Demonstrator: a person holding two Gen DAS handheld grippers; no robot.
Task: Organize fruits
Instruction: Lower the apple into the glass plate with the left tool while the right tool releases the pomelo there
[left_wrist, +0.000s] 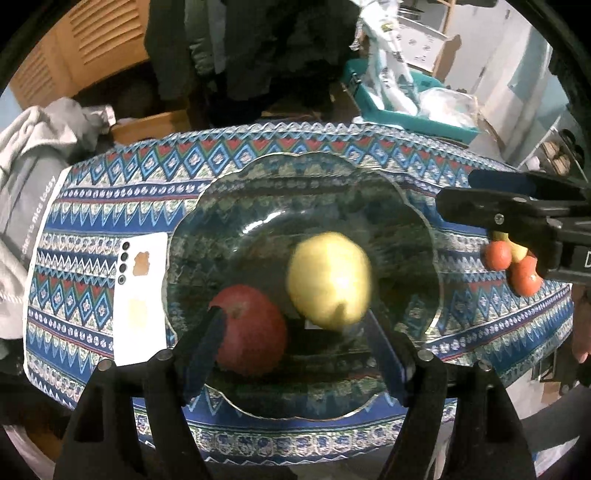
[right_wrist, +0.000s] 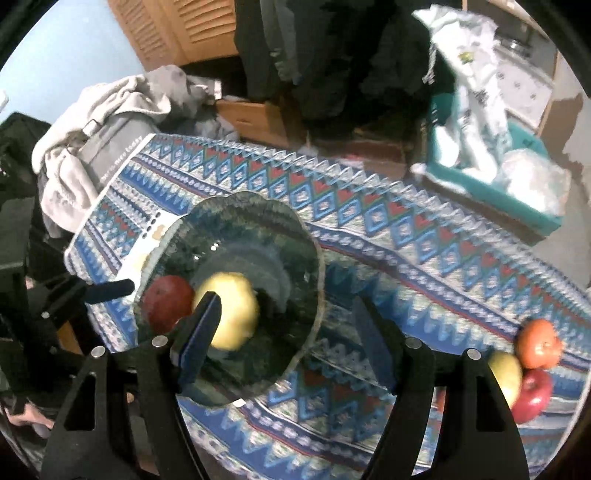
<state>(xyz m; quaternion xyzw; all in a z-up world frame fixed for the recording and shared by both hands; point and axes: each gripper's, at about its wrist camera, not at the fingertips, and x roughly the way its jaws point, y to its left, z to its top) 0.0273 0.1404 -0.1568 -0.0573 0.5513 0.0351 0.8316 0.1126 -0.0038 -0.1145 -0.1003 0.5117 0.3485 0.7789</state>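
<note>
right now my left gripper (left_wrist: 295, 332) has its fingers spread wide and empty over the near rim of the glass plate (left_wrist: 417, 206). inside the plate a red apple (left_wrist: 255, 328) lies just beside a yellow apple (left_wrist: 328, 280), which looks motion-blurred. my right gripper (right_wrist: 288, 328) is also spread wide and holds nothing, above the plate's right edge and the patterned tablecloth (right_wrist: 424, 258). well off to the right on the cloth i see three more fruits bunched together: an orange-red one (right_wrist: 537, 343), a yellow one (right_wrist: 506, 373) and a red apple (right_wrist: 533, 395). a white phone (left_wrist: 140, 295) lies against the plate's left side.
</note>
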